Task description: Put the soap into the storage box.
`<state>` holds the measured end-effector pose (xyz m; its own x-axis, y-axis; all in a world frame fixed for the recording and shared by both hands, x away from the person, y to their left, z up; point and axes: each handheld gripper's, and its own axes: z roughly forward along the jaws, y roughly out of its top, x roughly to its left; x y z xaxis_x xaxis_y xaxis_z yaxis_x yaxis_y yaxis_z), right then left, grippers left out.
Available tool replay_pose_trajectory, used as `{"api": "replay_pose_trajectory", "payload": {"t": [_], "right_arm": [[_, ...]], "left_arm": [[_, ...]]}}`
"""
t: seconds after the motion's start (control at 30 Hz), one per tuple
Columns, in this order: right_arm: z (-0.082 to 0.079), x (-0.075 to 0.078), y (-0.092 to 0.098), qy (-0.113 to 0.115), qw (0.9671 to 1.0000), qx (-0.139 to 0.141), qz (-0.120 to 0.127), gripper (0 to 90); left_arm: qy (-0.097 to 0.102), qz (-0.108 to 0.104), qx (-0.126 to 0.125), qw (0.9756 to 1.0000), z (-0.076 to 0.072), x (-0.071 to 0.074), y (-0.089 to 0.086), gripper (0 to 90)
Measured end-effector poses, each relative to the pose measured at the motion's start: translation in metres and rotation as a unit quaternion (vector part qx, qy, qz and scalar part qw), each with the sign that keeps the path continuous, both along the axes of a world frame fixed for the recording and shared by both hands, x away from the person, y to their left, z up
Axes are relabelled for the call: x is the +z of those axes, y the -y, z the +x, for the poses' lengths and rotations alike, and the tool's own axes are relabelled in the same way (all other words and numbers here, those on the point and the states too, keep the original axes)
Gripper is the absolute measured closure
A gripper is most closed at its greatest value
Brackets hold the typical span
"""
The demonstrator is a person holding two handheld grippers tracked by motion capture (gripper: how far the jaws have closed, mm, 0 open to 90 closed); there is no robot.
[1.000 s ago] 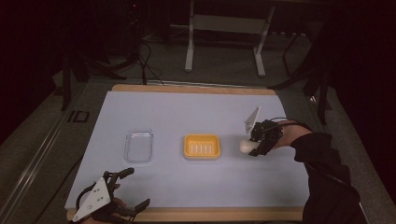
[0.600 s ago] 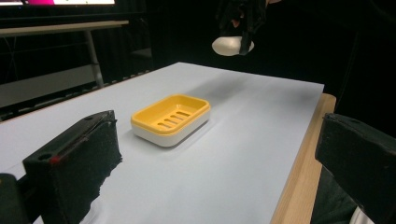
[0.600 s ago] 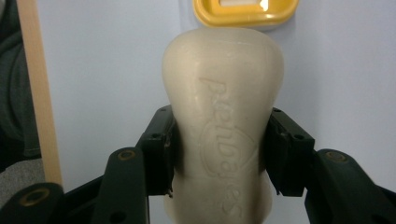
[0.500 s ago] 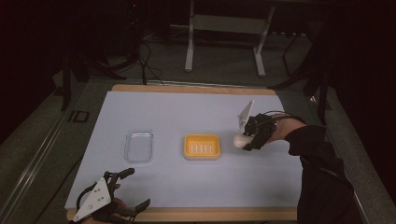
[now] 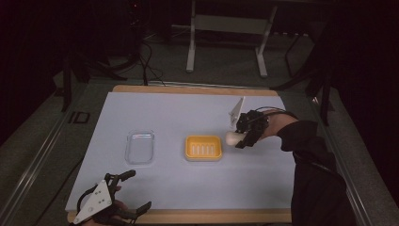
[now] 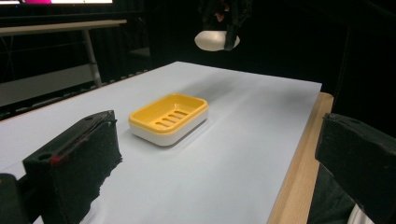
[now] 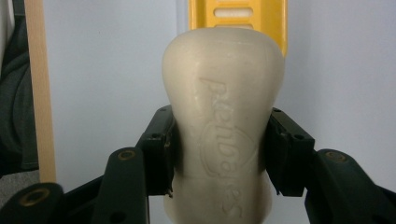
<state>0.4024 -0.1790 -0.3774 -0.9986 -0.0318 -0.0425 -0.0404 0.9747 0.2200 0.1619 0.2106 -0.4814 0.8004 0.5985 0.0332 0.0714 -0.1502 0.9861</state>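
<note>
Right gripper view: right tongs (image 7: 219,154) clamped on soap bar (image 7: 224,121).

The room is dim and its surroundings nearly black; the table (image 5: 188,113) is evenly lit, sharp ahead of the left gripper's (image 6: 210,186) blurred jaws.

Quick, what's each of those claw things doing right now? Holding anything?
Left gripper: open, fingers apart, nothing between them.
Right gripper: shut on the bar of soap, held in the air beside the yellow soap dish.
</note>
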Motion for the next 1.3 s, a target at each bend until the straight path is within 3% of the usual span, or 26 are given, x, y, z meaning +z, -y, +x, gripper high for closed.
{"api": "replay_pose_trajectory", "payload": {"t": [0.6, 1.3], "right_arm": [[0.006, -0.002, -0.039, 0.001, 0.9996, 0.028, -0.009, 49.7], [0.009, -0.007, -0.079, -0.001, 0.9978, 0.066, 0.007, 49.7]], "left_arm": [[-0.001, -0.002, -0.004, 1.0, 0.0, 0.0, 0.0, 0.1], [-0.002, -0.002, -0.006, 1.0, -0.003, 0.0, -0.001, 0.1]]}}
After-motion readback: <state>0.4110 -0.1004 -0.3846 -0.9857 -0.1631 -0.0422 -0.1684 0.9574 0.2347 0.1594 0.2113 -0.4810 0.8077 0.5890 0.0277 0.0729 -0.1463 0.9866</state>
